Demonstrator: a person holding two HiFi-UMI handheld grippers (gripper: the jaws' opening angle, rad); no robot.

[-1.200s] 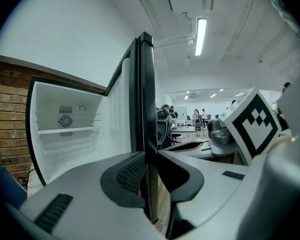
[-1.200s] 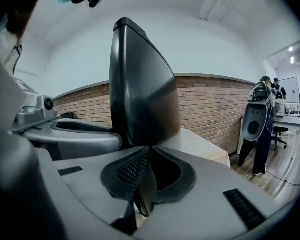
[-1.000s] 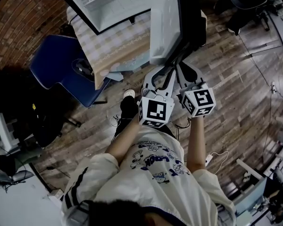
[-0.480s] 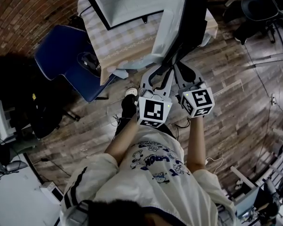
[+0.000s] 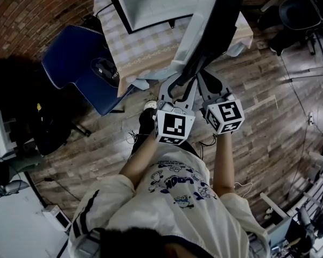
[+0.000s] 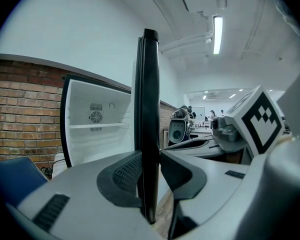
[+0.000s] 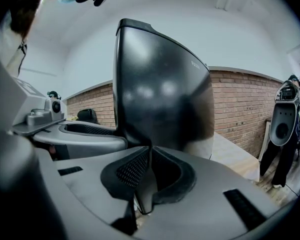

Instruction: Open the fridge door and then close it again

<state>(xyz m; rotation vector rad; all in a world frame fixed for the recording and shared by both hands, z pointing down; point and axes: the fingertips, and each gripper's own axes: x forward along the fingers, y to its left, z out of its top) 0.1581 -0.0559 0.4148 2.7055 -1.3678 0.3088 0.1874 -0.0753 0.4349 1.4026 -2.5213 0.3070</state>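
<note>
The fridge (image 5: 156, 4) stands open on a table, its white inside (image 6: 97, 129) bare. The door (image 5: 210, 26) swings out toward me, black on its outer face (image 7: 162, 104). My left gripper (image 5: 176, 82) straddles the door's free edge (image 6: 147, 109). Its jaws have just been opening and the pads stand beside the edge without pressing; in the left gripper view (image 6: 151, 169) the left pad is close against it. My right gripper (image 5: 207, 79) is at the door's outer side. Seen in its own view (image 7: 150, 156), its pads meet with nothing visible between them, right at the black face.
The fridge sits on a table with a checked cloth (image 5: 145, 47). A blue chair (image 5: 78, 58) stands left of it and a dark office chair (image 5: 304, 9) at the far right. A brick wall (image 5: 37, 9) runs behind. My foot (image 5: 148, 109) is below the door.
The door now slants more across the head view and the fridge sits further right in it. Both grippers stayed at the door's edge. The left gripper's fingers look spread wider.
</note>
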